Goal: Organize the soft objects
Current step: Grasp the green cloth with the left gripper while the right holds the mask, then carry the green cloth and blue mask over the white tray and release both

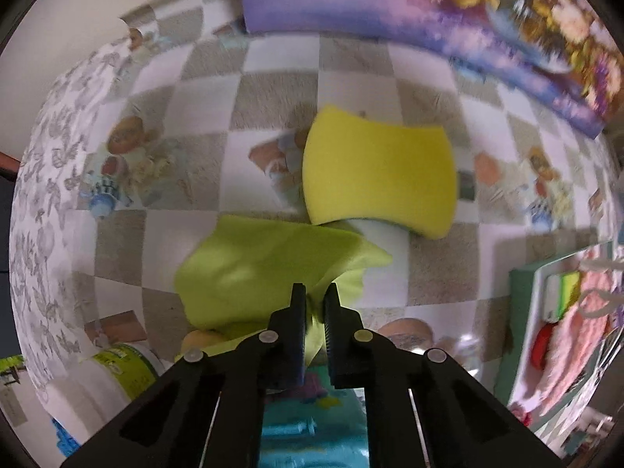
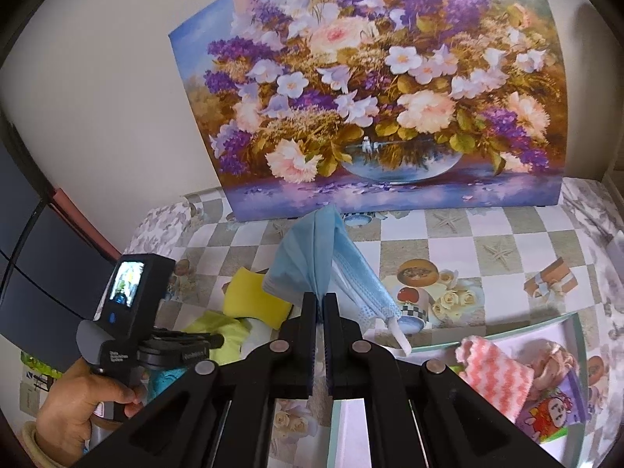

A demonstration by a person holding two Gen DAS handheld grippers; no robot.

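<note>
My left gripper (image 1: 315, 292) is shut on a lime-green cloth (image 1: 257, 269) and holds it just above the checkered tablecloth. A yellow sponge (image 1: 380, 173) lies on the table just beyond the cloth. My right gripper (image 2: 320, 298) is shut on a blue face mask (image 2: 312, 257), which hangs lifted above the table. In the right wrist view the yellow sponge (image 2: 253, 296) and the green cloth (image 2: 222, 331) lie to the left. A green-rimmed tray (image 2: 507, 331) at the right holds a pink-and-white cloth (image 2: 495, 374) and other soft items.
A flower painting (image 2: 370, 89) leans on the wall at the table's back. The tray also shows in the left wrist view (image 1: 522, 312) at the right. A white tub with a green label (image 1: 117, 374) and teal toys (image 1: 304, 429) sit near the left gripper.
</note>
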